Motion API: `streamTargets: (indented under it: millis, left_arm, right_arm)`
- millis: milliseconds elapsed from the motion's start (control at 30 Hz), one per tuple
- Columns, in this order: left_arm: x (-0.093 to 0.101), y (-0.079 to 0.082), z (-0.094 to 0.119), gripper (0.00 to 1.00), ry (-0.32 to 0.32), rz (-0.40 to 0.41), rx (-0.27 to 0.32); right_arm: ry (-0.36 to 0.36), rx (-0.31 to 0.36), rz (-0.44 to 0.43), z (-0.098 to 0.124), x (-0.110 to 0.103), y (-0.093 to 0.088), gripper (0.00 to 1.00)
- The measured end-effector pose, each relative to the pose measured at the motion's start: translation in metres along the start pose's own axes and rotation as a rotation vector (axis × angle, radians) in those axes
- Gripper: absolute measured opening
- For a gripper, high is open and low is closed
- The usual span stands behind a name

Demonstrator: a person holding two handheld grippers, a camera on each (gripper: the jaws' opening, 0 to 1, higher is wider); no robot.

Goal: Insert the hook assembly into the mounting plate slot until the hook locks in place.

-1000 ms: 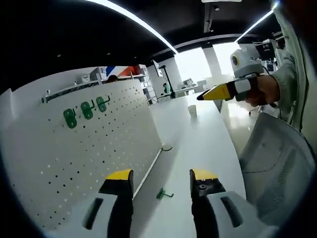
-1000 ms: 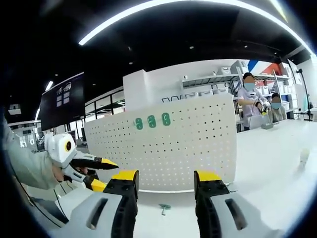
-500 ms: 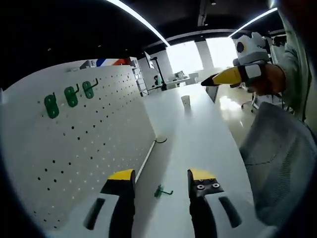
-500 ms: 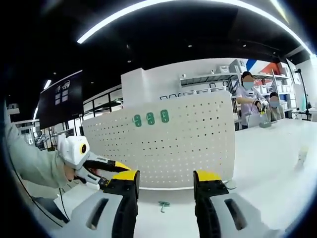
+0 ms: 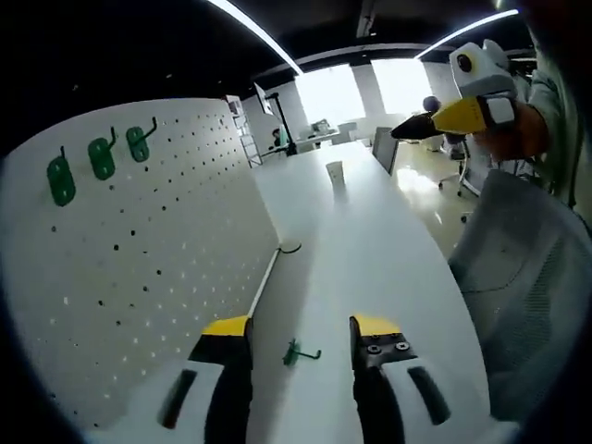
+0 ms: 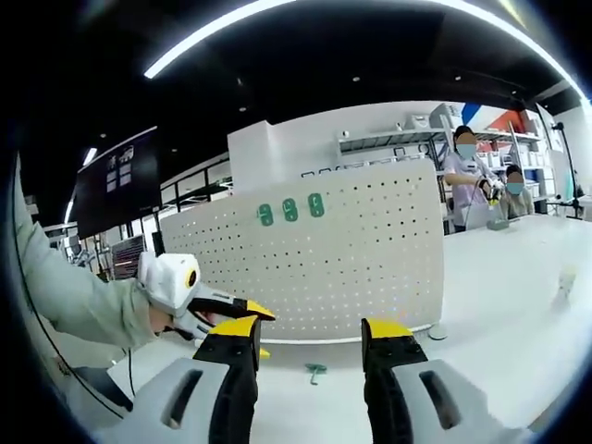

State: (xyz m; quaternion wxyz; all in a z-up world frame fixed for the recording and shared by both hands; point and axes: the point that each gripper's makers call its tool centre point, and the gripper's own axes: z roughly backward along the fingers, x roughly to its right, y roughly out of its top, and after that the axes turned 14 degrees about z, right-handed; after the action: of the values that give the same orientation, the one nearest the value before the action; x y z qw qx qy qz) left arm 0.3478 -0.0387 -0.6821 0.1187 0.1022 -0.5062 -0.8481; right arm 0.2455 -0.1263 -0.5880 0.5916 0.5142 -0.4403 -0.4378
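Note:
A small green hook [image 5: 295,352] lies loose on the white table, just ahead of and between the jaws of my open left gripper [image 5: 299,328]. A white pegboard [image 5: 148,250] stands upright along the table's left side, with three green hooks [image 5: 100,158] hung near its top. In the right gripper view the same loose green hook [image 6: 315,371] lies on the table in front of the pegboard [image 6: 370,259], between the jaws of my open right gripper [image 6: 310,329]. The left gripper [image 6: 213,310] comes in from the left, held by a sleeved hand. The right gripper [image 5: 462,111] hangs in the air at the upper right of the left gripper view.
A white paper cup [image 5: 334,173] stands farther down the long white table [image 5: 370,259]. A cable end [image 5: 289,247] lies by the pegboard's foot. A grey mesh chair [image 5: 527,277] is at the table's right edge. People stand at a bench [image 6: 481,185] behind the pegboard.
My left gripper has moved forward and nearer the pegboard, so the loose hook sits closer between its jaws. In the right gripper view the left gripper has come further in toward the hook.

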Motion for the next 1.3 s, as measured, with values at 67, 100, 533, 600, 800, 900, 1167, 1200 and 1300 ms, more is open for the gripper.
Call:
streamTargets:
  millis: [67,100,533,600,800,900,1167,1200,1300]
  left_arm:
    - [-0.002,-0.003,-0.004,0.43,-0.005,-0.002,-0.011]
    - [-0.002,-0.005,-0.005,0.43,-0.007,-0.004,-0.015]
    - [-0.011,-0.022,-0.033,0.35,-0.073,-0.083,-0.101]
    - [-0.013,-0.024,-0.037,0.36,-0.078,-0.089,-0.113]
    - [-0.017,-0.032,-0.050,0.32,-0.106,-0.102,-0.144]
    - [-0.020,-0.038,-0.056,0.29,-0.112,-0.106,-0.166]
    - [-0.032,-0.051,-0.068,0.27,-0.128,-0.106,-0.226]
    - [-0.034,-0.054,-0.069,0.27,-0.128,-0.108,-0.235]
    - [-0.036,-0.065,-0.073,0.26,-0.141,-0.117,-0.274]
  right_arm:
    - [0.001,0.000,-0.003,0.001,-0.002,0.000,0.42]
    - [0.001,0.000,-0.002,0.001,-0.003,0.000,0.42]
    - [-0.024,-0.009,-0.021,0.004,-0.002,-0.004,0.42]
    - [-0.028,-0.008,-0.022,0.004,-0.001,-0.003,0.42]
    - [-0.043,-0.009,-0.031,0.004,0.003,-0.003,0.42]
    - [-0.045,-0.013,-0.035,0.004,0.003,-0.004,0.42]
    - [-0.053,-0.027,-0.041,0.002,0.008,-0.009,0.42]
    - [-0.054,-0.030,-0.045,0.002,0.008,-0.010,0.42]
    - [-0.056,-0.033,-0.047,0.001,0.010,-0.011,0.42]
